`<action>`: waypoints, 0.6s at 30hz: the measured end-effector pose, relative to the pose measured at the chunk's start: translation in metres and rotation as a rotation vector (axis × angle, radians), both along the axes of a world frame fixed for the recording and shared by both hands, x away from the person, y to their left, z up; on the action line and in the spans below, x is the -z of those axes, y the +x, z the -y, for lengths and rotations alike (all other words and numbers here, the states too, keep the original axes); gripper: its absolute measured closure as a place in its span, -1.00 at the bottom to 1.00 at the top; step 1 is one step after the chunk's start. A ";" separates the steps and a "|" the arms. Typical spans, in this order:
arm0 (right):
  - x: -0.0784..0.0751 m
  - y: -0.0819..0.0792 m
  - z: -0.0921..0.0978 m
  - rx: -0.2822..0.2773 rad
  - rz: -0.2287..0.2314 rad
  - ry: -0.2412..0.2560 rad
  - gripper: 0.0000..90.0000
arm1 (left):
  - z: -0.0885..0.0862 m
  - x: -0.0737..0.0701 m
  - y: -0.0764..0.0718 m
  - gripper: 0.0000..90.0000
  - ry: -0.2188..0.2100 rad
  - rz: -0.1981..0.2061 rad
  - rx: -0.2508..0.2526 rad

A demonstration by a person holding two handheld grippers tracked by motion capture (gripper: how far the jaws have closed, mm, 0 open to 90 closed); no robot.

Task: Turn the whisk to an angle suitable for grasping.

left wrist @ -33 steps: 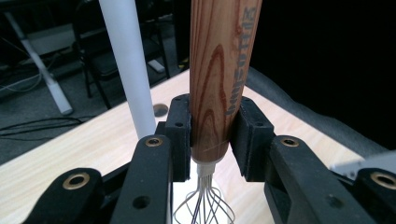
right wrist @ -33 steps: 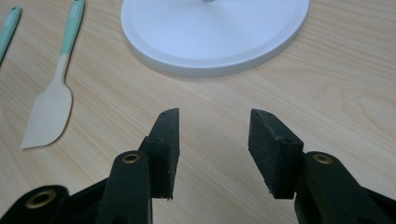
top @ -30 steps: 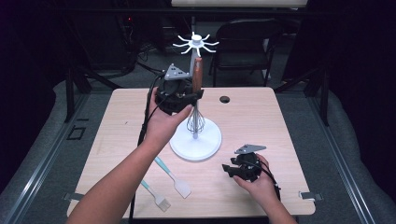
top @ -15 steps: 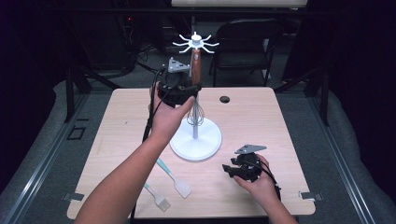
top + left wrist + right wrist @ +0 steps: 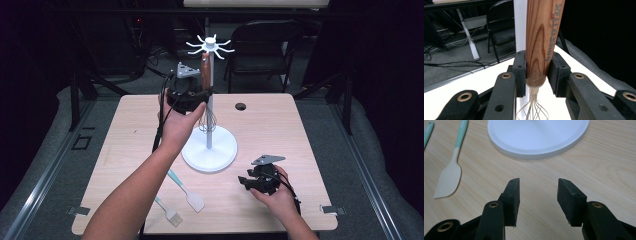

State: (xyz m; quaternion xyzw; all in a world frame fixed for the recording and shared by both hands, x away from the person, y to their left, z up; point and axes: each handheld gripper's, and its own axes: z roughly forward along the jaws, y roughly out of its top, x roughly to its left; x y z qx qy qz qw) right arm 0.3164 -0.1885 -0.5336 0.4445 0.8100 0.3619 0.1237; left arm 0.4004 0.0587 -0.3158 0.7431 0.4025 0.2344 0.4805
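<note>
Whisk [image 5: 541, 42] handle top cut off; wire loops partly hidden behind jaws.

Two black two-jaw grippers, left [image 5: 202, 93] and right [image 5: 245, 182], with brass-ringed pivots, grey three-cornered top plates, black trailing cables; forearms bare.

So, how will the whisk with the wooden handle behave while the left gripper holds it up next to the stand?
The whisk handle looks rigid, smooth wood, so it could slip if the left gripper loosens. Its thin wire loops probably flex and may catch on the stand. It seems light, so it should lift easily.
</note>
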 end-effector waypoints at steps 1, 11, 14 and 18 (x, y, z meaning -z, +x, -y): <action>0.000 0.000 0.000 0.000 0.001 0.001 0.18 | 0.000 0.000 0.000 0.55 -0.002 -0.002 0.001; 0.002 0.000 0.000 -0.001 0.004 -0.013 0.12 | -0.005 0.014 -0.001 0.29 -0.013 -0.003 -0.008; 0.002 0.001 0.000 0.002 0.024 -0.018 0.07 | -0.009 0.024 -0.003 0.25 -0.017 -0.017 -0.009; 0.001 0.002 0.002 -0.002 0.042 -0.081 0.03 | -0.017 0.036 -0.008 0.20 -0.033 -0.035 0.002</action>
